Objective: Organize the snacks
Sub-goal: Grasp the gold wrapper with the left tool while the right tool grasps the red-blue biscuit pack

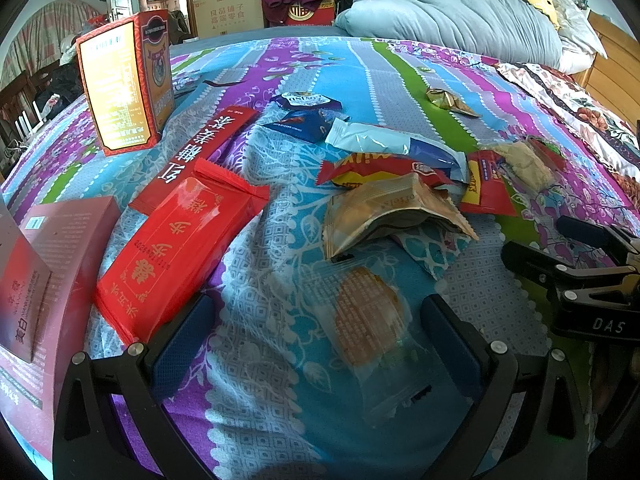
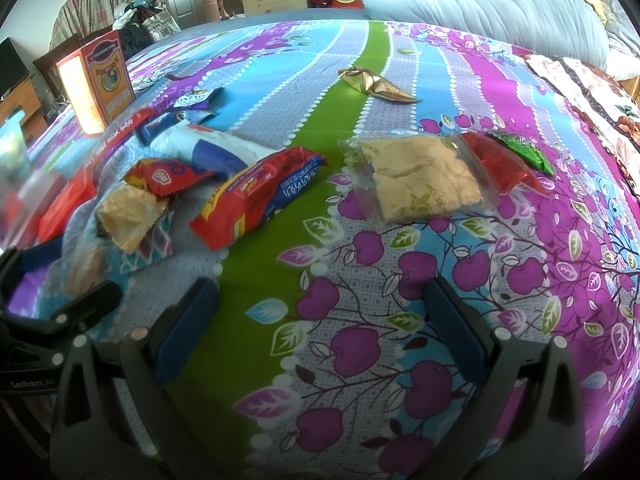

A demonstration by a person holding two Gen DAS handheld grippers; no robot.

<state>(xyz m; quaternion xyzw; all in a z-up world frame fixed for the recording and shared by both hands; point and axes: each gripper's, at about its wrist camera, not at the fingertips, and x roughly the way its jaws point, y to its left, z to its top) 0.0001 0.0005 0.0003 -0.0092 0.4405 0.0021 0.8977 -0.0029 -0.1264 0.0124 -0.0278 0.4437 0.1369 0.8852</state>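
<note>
The left claw point(image 1: 320, 344) hangs low over the bed point(image 1: 400, 80), its blue-padded fingers point(image 1: 180, 344) spread wide apart and gripping nothing. Between them, nearer the right finger, lies a clear-wrapped round biscuit point(image 1: 368, 332) flat on the patterned bedspread, touching neither pad as far as can be seen. Just beyond it sits a tan crinkled packet point(image 1: 384, 216), and behind that a red and yellow snack bar point(image 1: 380, 172) partly under a white and blue pouch point(image 1: 396, 144). Farther off are two dark blue wrappers point(image 1: 304, 112). To the left a large red packet with gold characters point(image 1: 176, 252) lies over a long red box point(image 1: 208, 148); a pink box point(image 1: 60, 264) lies at the near left edge, and a tall red and yellow carton point(image 1: 120, 84) stands upright at the far left.

The right claw point(image 2: 320, 328) is likewise wide open and empty, hovering over a bare stretch of green and purple bedspread. Ahead of it to the right lies a clear packet of pale crackers point(image 2: 416, 176), with a red sachet point(image 2: 500, 160) touching its right side and a green sachet point(image 2: 524, 148) beyond that. A gold foil wrapper point(image 2: 372, 84) lies alone farther away. To the left a red bar with blue lettering point(image 2: 260, 192) lies at a slant. A grey-blue duvet point(image 2: 500, 4) is heaped at the far end of the bed
</note>
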